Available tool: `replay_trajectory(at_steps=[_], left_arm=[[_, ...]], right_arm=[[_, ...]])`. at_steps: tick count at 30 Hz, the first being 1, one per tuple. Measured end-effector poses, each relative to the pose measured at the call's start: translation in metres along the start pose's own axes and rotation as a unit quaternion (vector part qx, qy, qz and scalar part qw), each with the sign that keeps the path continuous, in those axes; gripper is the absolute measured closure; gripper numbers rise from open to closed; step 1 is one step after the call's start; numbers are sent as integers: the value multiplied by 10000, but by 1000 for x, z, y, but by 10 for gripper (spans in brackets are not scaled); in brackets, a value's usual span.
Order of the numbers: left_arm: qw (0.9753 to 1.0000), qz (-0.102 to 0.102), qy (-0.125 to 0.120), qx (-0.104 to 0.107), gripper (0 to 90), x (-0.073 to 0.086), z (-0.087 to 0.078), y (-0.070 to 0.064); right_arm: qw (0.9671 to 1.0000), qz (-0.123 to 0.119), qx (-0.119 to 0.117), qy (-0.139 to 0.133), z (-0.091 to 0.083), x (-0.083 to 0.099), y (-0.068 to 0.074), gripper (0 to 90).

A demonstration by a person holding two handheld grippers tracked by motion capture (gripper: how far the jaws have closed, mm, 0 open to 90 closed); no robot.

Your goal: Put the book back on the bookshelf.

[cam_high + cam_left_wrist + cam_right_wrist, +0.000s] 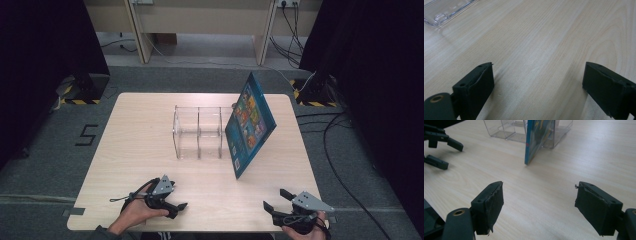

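Note:
A clear plastic rack [197, 132] with upright dividers stands in the middle of the wooden table [135, 165]. A blue picture book [250, 125] leans tilted against the rack's right end, its lower edge on the table. My left gripper [178, 196] rests near the front edge at the left, open, with nothing between its jaws. My right gripper [276, 199] is near the front edge at the right, also open and empty. In the right gripper view, the book [536, 140] and rack [506, 128] lie ahead of the right gripper [539, 202], with the left gripper [452, 156] far left. In the left gripper view, the left gripper [539, 80] faces bare wood.
A corner of the rack [441, 12] shows at top left in the left gripper view. Black curtains [40, 50] flank the table on both sides. Cables [345, 175] run over the grey carpet at the right. Light wooden furniture [200, 20] stands behind the table.

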State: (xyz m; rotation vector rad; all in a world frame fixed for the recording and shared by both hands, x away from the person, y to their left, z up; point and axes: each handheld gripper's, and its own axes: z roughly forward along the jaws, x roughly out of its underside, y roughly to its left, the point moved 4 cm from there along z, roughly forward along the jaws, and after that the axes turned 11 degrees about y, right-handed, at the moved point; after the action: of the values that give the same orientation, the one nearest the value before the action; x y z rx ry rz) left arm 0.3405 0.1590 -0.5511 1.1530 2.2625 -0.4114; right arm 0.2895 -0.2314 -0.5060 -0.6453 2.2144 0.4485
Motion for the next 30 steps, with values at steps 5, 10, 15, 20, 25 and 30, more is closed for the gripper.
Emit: replay_trajectory(at_steps=[5,10,15,20,25,30], left_arm=[[10000,1,1,-2,94,0,0,0],[10000,1,1,-2,95,0,0,0],[10000,0,0,-1,94,0,0,0],[10000,1,1,-2,95,0,0,0],[10000,2,1,-1,95,0,0,0],[10000,0,0,0,95,0,0,0]], right_arm=[[9998,-64,64,148,0,5,0,224],[9997,-61,107,229,-2,9,-2,224],[9995,-18,113,287,-4,12,-3,224],[9991,28,137,411,-5,17,-4,223],[9984,37,169,536,-5,21,-6,220],[9969,39,218,756,-4,26,-7,218]])
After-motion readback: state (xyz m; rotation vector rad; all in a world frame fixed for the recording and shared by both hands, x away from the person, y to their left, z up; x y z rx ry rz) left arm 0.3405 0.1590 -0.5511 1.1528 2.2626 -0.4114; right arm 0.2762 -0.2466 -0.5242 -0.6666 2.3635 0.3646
